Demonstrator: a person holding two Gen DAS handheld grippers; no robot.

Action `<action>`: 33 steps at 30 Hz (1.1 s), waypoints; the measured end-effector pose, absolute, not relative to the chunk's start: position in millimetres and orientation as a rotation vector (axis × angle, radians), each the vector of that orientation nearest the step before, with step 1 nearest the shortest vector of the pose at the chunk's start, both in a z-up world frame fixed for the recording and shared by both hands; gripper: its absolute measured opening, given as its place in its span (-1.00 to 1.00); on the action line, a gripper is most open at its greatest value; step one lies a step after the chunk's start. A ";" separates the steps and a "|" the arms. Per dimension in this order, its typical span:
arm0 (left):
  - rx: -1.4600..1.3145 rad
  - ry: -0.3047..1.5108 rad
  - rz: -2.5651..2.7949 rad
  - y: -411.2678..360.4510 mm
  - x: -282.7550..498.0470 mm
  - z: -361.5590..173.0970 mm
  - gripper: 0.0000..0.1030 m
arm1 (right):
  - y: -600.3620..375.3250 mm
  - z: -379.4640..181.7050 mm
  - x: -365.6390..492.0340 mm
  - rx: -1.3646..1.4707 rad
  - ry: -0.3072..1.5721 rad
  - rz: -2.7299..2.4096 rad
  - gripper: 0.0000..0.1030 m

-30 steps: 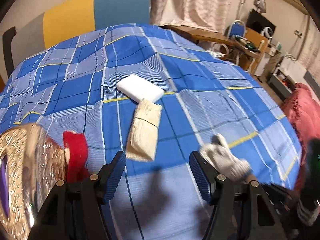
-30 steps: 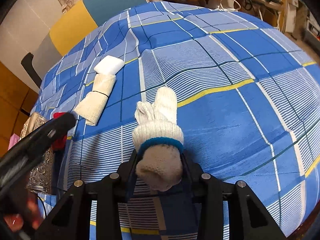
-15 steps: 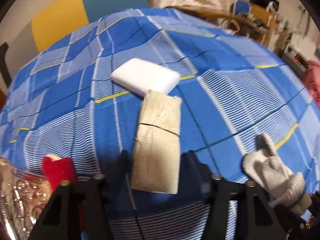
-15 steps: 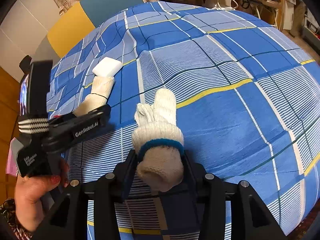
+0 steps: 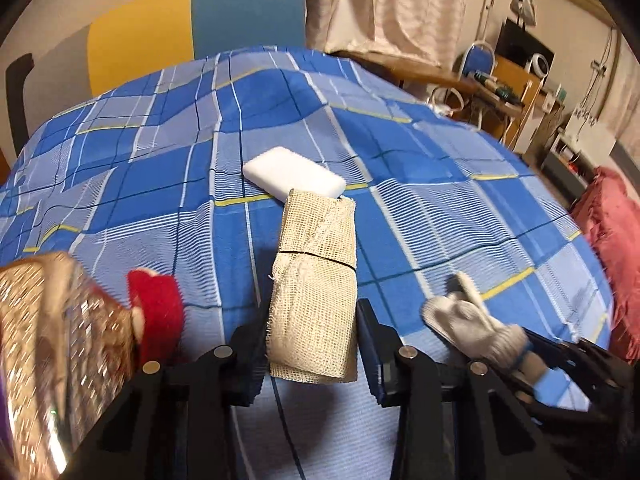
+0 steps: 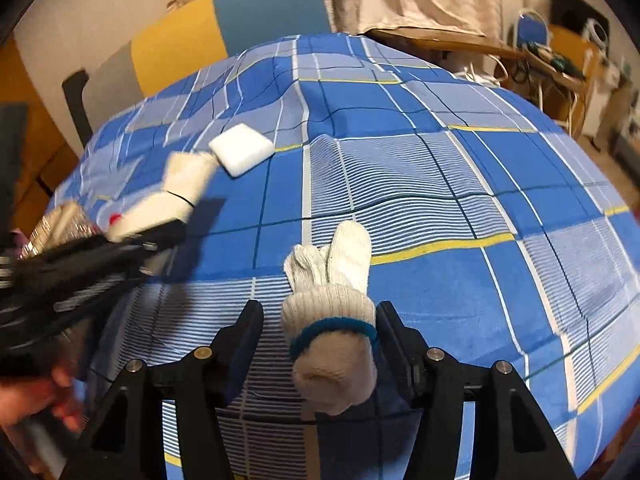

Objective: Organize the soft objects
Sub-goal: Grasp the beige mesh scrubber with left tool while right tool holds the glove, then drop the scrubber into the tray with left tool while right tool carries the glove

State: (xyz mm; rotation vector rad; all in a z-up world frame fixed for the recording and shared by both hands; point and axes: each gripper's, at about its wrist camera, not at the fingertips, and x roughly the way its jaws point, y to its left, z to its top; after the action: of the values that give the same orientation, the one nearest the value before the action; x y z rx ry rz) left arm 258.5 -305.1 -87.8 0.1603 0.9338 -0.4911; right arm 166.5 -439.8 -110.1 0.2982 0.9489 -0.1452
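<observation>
A folded beige mesh cloth is held between the fingers of my left gripper, its far end pointing at a white sponge block on the blue plaid bedspread. My right gripper is shut on a white knit glove with a blue cuff band, fingers of the glove pointing away. The glove also shows at the right of the left wrist view. The cloth and sponge show at the left of the right wrist view.
A shiny embossed gold container stands at the left with a red soft item beside it. A yellow and blue headboard lies beyond the bed. A pink throw hangs at the right; a cluttered desk is behind.
My left gripper moved forward over the beige cloth and shut on it, then lifted it. My right gripper keeps hold of the glove and has tilted up slightly.
</observation>
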 end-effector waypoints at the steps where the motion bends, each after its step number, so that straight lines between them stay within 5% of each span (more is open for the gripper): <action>1: 0.152 0.925 -0.498 -301.0 251.7 -83.9 -0.23 | -439.2 -112.0 166.6 0.283 0.955 -0.148 0.14; 12: 0.099 0.830 -0.571 -248.3 179.0 -44.5 -0.23 | -434.3 -123.0 168.1 0.242 0.999 -0.127 -0.21; 33: -0.009 0.743 -0.429 -98.9 123.1 -10.6 -0.23 | -401.9 -107.8 153.6 0.301 0.957 -0.035 -0.23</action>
State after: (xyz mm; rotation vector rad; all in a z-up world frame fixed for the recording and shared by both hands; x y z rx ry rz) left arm 123.1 -98.9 -10.6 -0.0090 0.7428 -0.4286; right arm 153.6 -401.9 -107.8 0.3007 0.9567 -0.0352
